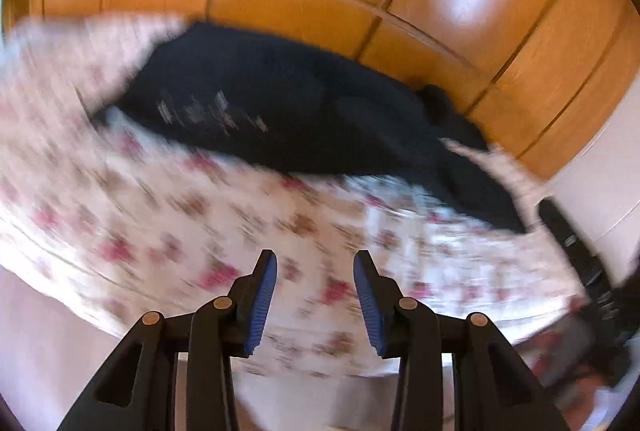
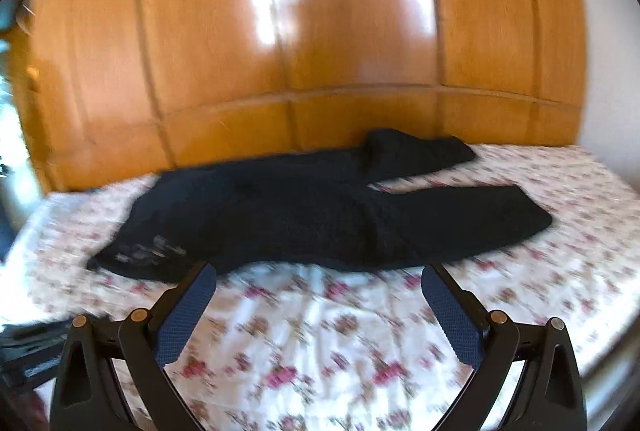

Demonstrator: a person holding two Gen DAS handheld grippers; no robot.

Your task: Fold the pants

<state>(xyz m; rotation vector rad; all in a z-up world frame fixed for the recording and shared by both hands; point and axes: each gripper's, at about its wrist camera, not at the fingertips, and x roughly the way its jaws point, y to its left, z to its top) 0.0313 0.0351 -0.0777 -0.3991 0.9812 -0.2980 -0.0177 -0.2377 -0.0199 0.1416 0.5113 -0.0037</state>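
Jaws of both grippers released, left gripper (image 1: 315, 263), right gripper (image 2: 319, 281), one black pants (image 2: 320, 207) on floral bed (image 2: 320, 331)

Bright daylight fills the room. White glare patches shine on the glossy wardrobe (image 2: 280, 43). Both views smear with motion blur, the left far worse; the sheet's (image 1: 180, 215) flowers streak. Fisheye bends the panel lines, and corners go black.

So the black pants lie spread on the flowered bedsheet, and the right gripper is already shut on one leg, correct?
Not quite. In the right wrist view the right gripper is open and holds nothing, short of the black pants. They do lie spread on the flowered bedsheet.
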